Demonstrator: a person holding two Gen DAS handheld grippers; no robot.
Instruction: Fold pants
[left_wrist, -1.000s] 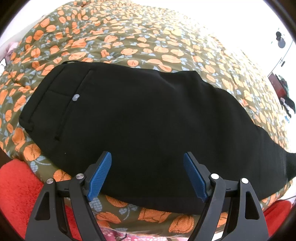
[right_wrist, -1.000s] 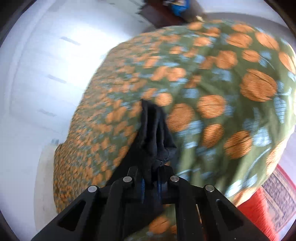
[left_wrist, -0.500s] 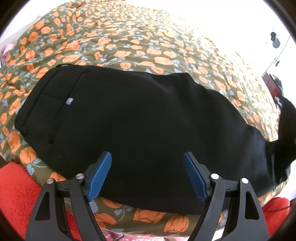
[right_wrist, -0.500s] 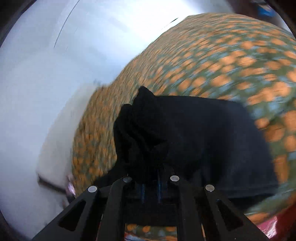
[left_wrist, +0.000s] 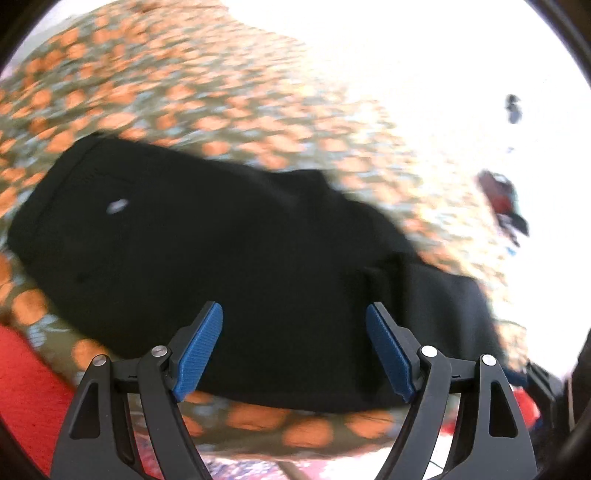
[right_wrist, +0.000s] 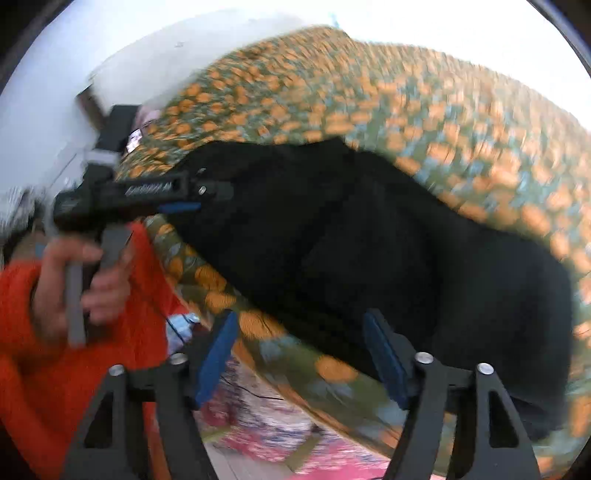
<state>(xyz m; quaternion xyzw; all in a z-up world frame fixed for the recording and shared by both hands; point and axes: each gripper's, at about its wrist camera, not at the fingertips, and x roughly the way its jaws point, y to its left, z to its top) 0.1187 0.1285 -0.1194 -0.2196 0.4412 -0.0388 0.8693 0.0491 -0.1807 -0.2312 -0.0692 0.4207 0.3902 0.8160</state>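
The black pants (left_wrist: 236, 258) lie folded on the orange-flowered bedspread (left_wrist: 221, 92), just ahead of both grippers. The left gripper (left_wrist: 293, 347) and right gripper (right_wrist: 299, 354) hover over the pants' near edge, jaws spread, gripping nothing.

A bedspread (left_wrist: 236, 96) printed with orange fruit on olive green was spread beyond the fingertips. Bright white walls (right_wrist: 110, 48) were seen behind it, and a pink patterned floor covering (right_wrist: 280, 435) below.
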